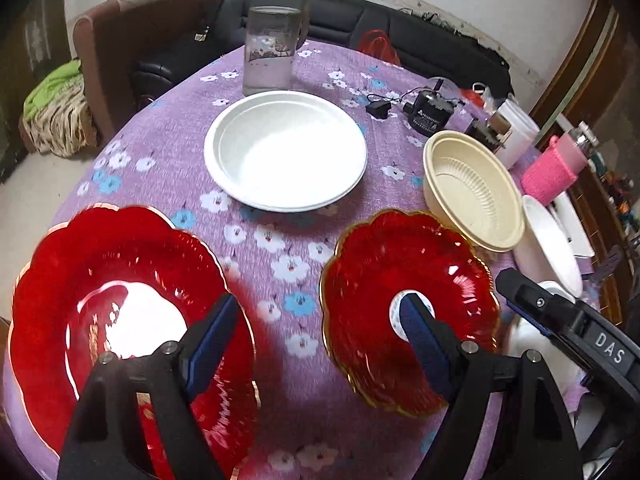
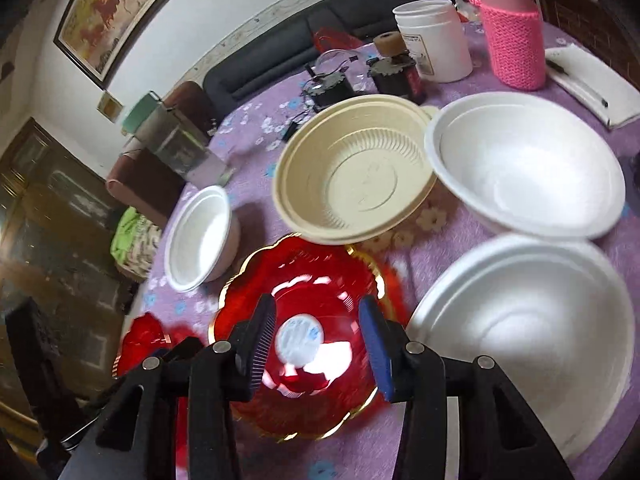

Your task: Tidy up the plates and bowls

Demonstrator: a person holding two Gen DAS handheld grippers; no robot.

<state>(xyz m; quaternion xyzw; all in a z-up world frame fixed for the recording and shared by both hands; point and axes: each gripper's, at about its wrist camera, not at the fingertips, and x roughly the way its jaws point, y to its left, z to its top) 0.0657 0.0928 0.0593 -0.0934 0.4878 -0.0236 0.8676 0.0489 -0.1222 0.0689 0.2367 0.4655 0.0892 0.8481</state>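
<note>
In the left wrist view, two red scalloped glass plates lie on the purple floral tablecloth: one at the left [image 1: 120,300], one at the right [image 1: 404,304]. A white plate [image 1: 285,150] lies farther back and a beige bowl [image 1: 472,188] to the right. My left gripper [image 1: 320,320] is open and empty above the cloth between the red plates. In the right wrist view, my right gripper [image 2: 316,340] is open over a red plate [image 2: 304,336], empty. Beyond are the beige bowl [image 2: 356,172], two white foam bowls [image 2: 524,164] [image 2: 524,328] and a small white plate [image 2: 200,236].
A clear water jug with a green lid [image 1: 276,40] stands behind the white plate. A pink knitted bottle [image 2: 512,36], white jar [image 2: 434,38], black gadgets with cables [image 1: 420,110] and a notebook [image 2: 588,84] crowd the far right. Sofas ring the table.
</note>
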